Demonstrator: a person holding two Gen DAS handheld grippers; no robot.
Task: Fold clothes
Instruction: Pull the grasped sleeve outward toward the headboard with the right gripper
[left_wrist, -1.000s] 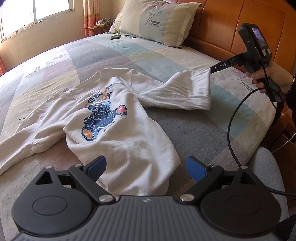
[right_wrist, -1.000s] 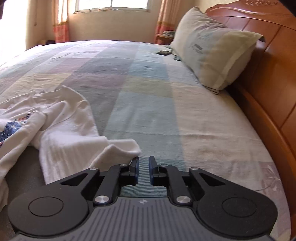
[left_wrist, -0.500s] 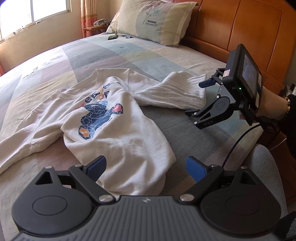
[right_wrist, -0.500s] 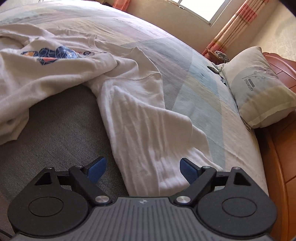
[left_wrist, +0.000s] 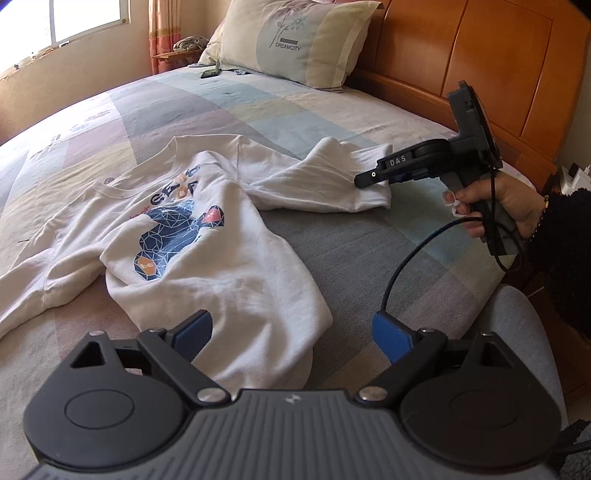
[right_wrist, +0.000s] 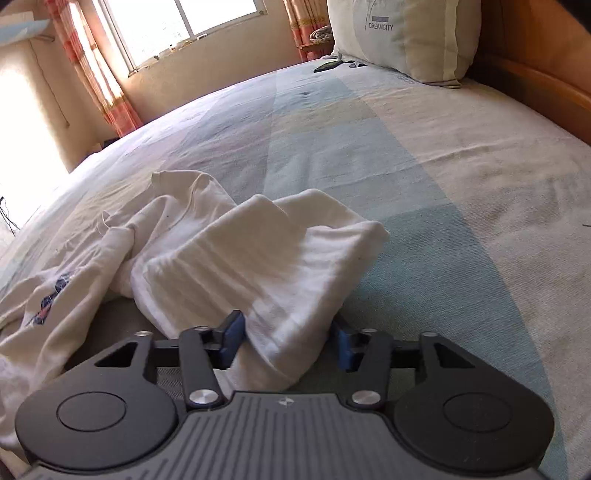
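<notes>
Since a moment ago our right claw has dropped and been closing onto the sweatshirt sleeve cuff on the bed, left claw apart over the hem, nothing folded yet

1. The left gripper has a matte black frame, two round discs, silver screws, blue pads and a ribbed grey body with a small white logo.
2. The right gripper is black, lettered "DAS" in white, with a flat screen unit on top and a grey handle.
3. A black cable loops from that handle.
4. The right hand shows a fuzzy black sleeve and a beaded bracelet.
</notes>
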